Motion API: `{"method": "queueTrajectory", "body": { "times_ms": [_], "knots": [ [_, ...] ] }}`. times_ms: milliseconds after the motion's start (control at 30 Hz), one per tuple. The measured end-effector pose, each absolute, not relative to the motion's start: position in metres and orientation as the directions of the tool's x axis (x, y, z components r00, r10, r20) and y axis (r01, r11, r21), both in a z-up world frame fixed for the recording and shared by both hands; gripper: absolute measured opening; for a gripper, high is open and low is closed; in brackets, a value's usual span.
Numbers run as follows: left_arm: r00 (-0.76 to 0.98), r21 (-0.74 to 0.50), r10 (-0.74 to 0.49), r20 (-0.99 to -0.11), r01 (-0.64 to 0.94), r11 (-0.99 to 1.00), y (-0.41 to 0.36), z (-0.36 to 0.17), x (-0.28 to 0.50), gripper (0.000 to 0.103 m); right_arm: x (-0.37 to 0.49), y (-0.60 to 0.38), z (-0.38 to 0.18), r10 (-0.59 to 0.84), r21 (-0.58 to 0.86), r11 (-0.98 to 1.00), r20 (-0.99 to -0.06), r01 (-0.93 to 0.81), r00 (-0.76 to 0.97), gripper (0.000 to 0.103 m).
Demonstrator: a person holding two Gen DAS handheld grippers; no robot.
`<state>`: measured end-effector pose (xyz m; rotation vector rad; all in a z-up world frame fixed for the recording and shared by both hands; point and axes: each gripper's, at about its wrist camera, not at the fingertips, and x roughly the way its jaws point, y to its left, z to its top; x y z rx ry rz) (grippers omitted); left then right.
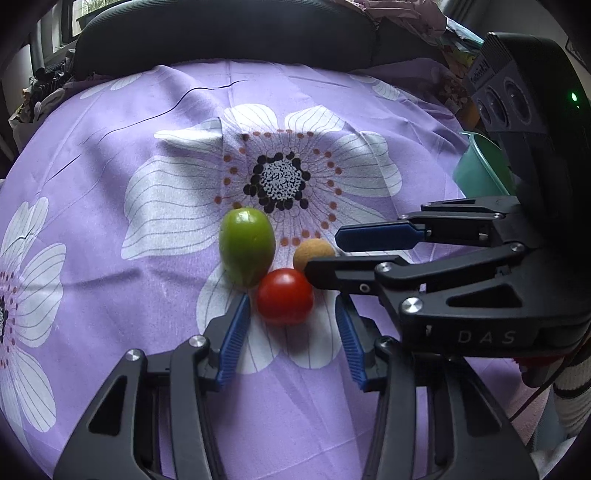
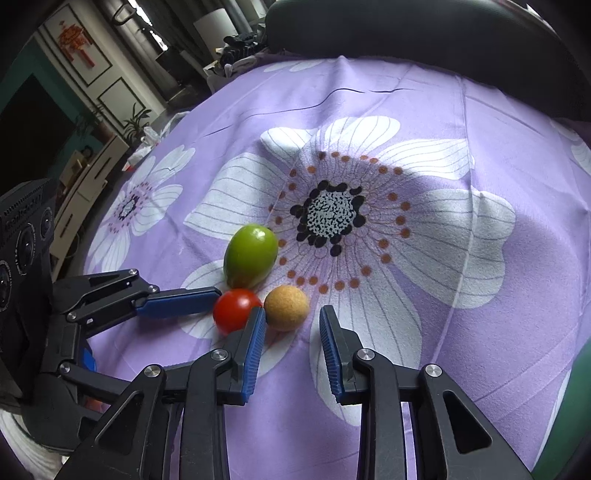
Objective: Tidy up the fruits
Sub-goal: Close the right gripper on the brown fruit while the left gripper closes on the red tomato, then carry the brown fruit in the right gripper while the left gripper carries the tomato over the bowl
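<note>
Three fruits lie close together on the purple flowered cloth (image 1: pixel 110 184): a green fruit (image 1: pixel 246 246), a red tomato (image 1: pixel 284 296) and a small tan round fruit (image 1: pixel 313 253). My left gripper (image 1: pixel 291 310) is open with its blue pads on either side of the tomato, not touching it. My right gripper (image 2: pixel 293 319) is open just in front of the tan fruit (image 2: pixel 287 307), its left pad next to the tomato (image 2: pixel 236 309). The green fruit (image 2: pixel 251 255) lies behind them. The right gripper also reaches in from the right in the left wrist view (image 1: pixel 328 247).
A teal bowl (image 1: pixel 480 166) stands at the right edge of the cloth, partly hidden by the right gripper's body. A black chair back (image 1: pixel 221 33) stands behind the table. Furniture and clutter lie beyond the cloth's far left edge (image 2: pixel 147 140).
</note>
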<state>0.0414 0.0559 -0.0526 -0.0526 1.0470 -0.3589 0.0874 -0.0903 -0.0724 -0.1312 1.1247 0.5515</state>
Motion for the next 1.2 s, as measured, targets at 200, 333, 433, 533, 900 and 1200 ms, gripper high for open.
{"method": "queueTrajectory", "body": {
  "times_ms": [200, 333, 433, 533, 900, 1200],
  "knots": [
    [0.460, -0.193, -0.294, -0.838, 0.254, 0.948, 0.061, -0.055, 0.048, 0.040, 0.096, -0.081, -0.075, 0.349, 0.160, 0.850, -0.884, -0.502, 0.311, 0.037],
    [0.473, -0.171, -0.276, -0.837, 0.253, 0.952, 0.064, -0.056, 0.047, 0.030, 0.099, -0.077, -0.077, 0.358, 0.167, 0.849, -0.880, -0.502, 0.312, 0.037],
    [0.478, -0.172, -0.277, -0.834, 0.251, 0.953, 0.065, -0.057, 0.047, 0.030, 0.099, -0.079, -0.078, 0.363, 0.174, 0.853, -0.876, -0.492, 0.319, 0.037],
    [0.482, -0.185, -0.284, -0.829, 0.243, 0.952, 0.067, -0.056, 0.047, 0.029, 0.098, -0.086, -0.077, 0.386, 0.208, 0.855, -0.867, -0.476, 0.314, 0.031],
    [0.491, -0.218, -0.302, -0.817, 0.222, 0.950, 0.065, -0.047, 0.027, 0.029, 0.074, -0.122, -0.061, 0.407, 0.239, 0.873, -0.838, -0.426, 0.363, 0.030],
    [0.525, -0.200, -0.319, -0.789, 0.271, 0.942, 0.037, -0.019, 0.016, 0.029, 0.041, -0.155, -0.028, 0.437, 0.277, 0.883, -0.778, -0.377, 0.451, 0.030]
  ]
}}
